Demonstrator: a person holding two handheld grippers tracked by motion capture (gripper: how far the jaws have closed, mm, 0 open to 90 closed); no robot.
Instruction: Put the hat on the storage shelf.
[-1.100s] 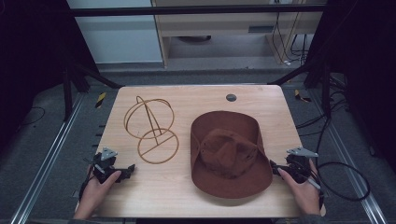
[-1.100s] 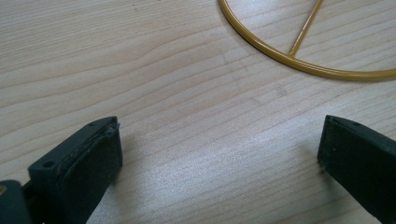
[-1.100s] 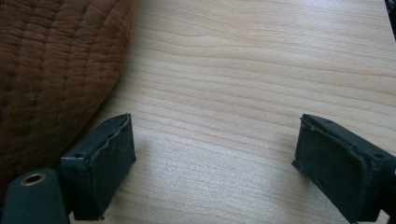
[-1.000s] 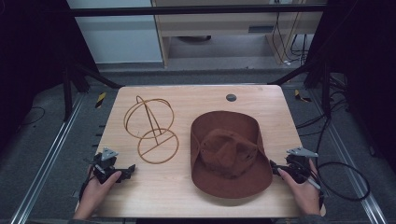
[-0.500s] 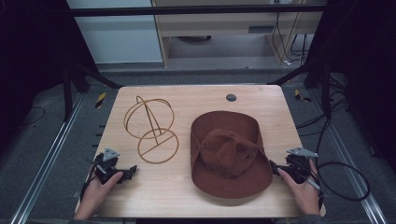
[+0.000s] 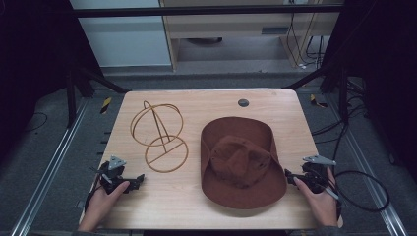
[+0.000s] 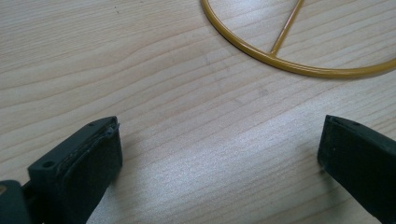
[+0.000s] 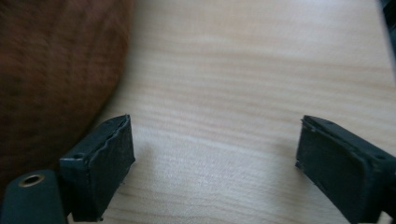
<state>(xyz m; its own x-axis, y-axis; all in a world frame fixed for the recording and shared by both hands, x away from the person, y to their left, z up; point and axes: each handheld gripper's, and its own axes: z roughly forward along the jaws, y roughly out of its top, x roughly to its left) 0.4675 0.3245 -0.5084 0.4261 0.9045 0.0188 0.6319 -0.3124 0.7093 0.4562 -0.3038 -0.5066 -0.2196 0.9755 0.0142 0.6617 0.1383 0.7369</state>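
A brown wide-brimmed hat point(image 6: 241, 162) lies crown up on the right half of the wooden table point(image 6: 196, 211). Left of it stands a gold wire hat stand point(image 6: 160, 135), a hoop on a round base ring. My left gripper point(image 6: 136, 180) rests open at the front left, just short of the stand's base. In the left gripper view its jaws point(image 7: 219, 154) spread wide over bare wood, with the base ring point(image 7: 299, 70) ahead. My right gripper point(image 6: 291, 178) sits open at the front right, beside the hat's brim. The brim point(image 8: 56, 70) lies by the left jaw of the right gripper point(image 8: 215, 158).
A small dark round grommet point(image 6: 243, 103) is set into the table near its back edge. Black frame bars point(image 6: 305, 81) slant down at both back corners. Cables point(image 6: 364, 187) trail on the floor to the right.
My left gripper has crept a little to the right, toward the stand's base ring. The right gripper, hat and stand have stayed put.
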